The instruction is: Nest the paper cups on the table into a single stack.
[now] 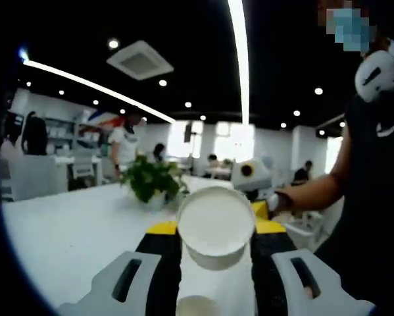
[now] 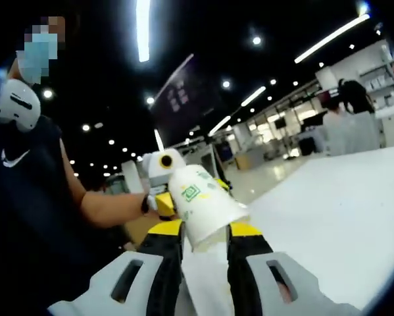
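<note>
Above the white desk [image 1: 65,237], the left gripper [image 1: 216,260] has its fingers [image 1: 160,263] closed on a cup [image 1: 216,227], mouth toward the camera. The right gripper [image 2: 204,253] clamps another cup [image 2: 203,205], base pointing away.

No legible text; green mark on paper cup [image 2: 203,201] unreadable.

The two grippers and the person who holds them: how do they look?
Both the left gripper and the right gripper have black fingers with yellow tips and pale grey slotted side pieces. The person wears a dark sleeveless top with a white mark.
</note>
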